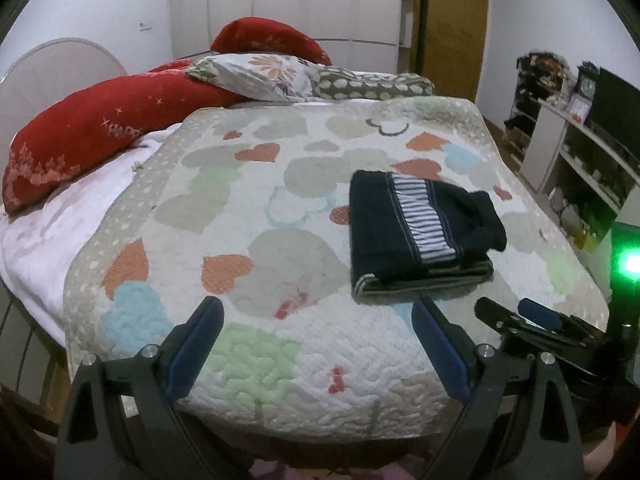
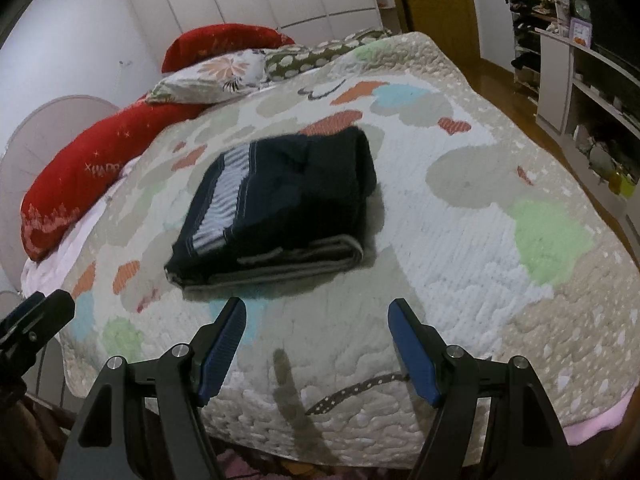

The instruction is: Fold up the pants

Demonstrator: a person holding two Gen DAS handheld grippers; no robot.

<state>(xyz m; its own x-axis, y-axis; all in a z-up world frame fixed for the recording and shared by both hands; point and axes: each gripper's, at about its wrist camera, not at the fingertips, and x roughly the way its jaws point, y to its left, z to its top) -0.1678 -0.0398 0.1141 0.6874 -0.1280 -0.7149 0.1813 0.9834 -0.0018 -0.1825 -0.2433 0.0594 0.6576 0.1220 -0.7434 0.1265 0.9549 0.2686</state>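
The dark navy pants (image 1: 416,236) with a striped white band lie folded into a compact bundle on the quilted bed cover (image 1: 256,240). In the right wrist view the pants (image 2: 280,208) sit just beyond my fingers. My left gripper (image 1: 318,312) is open and empty, above the near part of the bed, to the left of the bundle. My right gripper (image 2: 318,312) is open and empty, just short of the bundle's near edge. The right gripper also shows at the lower right of the left wrist view (image 1: 516,316).
Red cushions (image 1: 100,136) and patterned pillows (image 1: 260,72) lie at the head of the bed. White shelves (image 1: 580,160) with clutter stand to the right, across a strip of wooden floor (image 2: 520,92). A wooden door (image 1: 452,28) is at the back.
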